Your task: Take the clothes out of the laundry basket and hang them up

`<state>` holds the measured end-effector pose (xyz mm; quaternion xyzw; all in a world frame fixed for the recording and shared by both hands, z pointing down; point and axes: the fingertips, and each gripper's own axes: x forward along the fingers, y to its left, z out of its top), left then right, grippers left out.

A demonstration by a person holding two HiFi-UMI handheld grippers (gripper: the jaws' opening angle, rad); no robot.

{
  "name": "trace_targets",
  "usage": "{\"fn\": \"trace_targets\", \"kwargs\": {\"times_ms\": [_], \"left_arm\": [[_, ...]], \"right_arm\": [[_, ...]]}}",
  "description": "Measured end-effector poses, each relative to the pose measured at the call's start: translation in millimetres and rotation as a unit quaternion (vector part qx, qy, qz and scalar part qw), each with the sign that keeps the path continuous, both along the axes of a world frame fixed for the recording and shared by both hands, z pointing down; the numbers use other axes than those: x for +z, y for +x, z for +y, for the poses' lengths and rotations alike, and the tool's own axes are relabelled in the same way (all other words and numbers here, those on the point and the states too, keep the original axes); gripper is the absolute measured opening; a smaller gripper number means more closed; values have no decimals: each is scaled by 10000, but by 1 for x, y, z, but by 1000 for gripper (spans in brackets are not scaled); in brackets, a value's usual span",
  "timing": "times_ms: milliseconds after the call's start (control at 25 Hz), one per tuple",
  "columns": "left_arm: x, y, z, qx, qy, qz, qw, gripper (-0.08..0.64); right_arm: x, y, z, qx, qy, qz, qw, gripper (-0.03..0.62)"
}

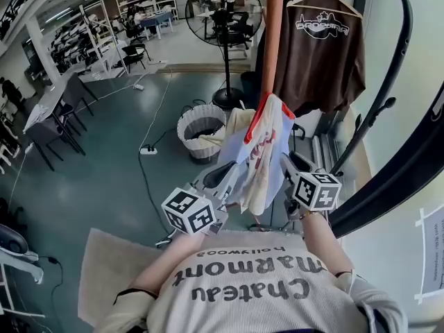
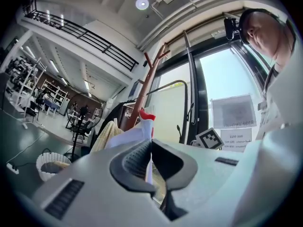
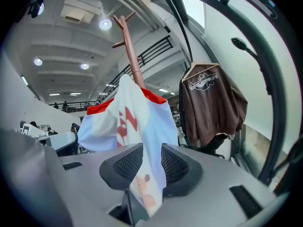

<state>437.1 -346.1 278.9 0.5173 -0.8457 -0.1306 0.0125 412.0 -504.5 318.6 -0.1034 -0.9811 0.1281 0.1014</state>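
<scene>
A white and pale-blue garment point(image 1: 267, 144) with a red collar hangs draped on the wooden coat-stand pole point(image 1: 274, 40). My left gripper point(image 1: 223, 177) is at its lower left edge, and in the left gripper view the left gripper point(image 2: 150, 143) is shut on a fold of the garment point(image 2: 137, 136). My right gripper point(image 1: 290, 171) is at the garment's right side. In the right gripper view the garment point(image 3: 128, 112) hangs loose through the parted jaws of the right gripper point(image 3: 150, 150). The white laundry basket point(image 1: 201, 130) stands on the floor behind, with cream cloth in it.
A brown T-shirt point(image 1: 322, 47) hangs on a hanger to the right of the pole. A standing fan point(image 1: 225, 12) is behind the basket. A black curved frame point(image 1: 388, 82) runs along the window on the right. A beige rug point(image 1: 111, 262) lies at my feet.
</scene>
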Motion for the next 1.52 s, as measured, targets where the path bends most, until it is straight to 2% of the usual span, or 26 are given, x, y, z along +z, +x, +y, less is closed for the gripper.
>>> {"fn": "trace_targets", "kwargs": {"times_ms": [280,440,600,800,960,1160,1520], "left_arm": [[19,48,40,129,-91,298,9994,11],[15,76,56,127,-154,214,9996,11],[16,100,80,-80,-207,131,9997,11],[19,128,107,-248,-224,81,9994,11],[22,146,129,-300,-260,116,9991,11],[26,160,150,-382,-242,184,9988,11],[34,165,158,-488,-115,303,9983,11]], "right_arm": [[11,66,51,1,-29,174,9998,121],[-11,101,76,33,-15,-136,9999,120],[-30,138,109,-140,-67,-478,9987,114],[-38,171,137,-169,149,-714,9972,104],[-35,186,151,-36,198,-664,9976,97],[-33,197,171,-102,236,-597,9979,89],[-21,207,175,-136,251,-431,9987,88]]}}
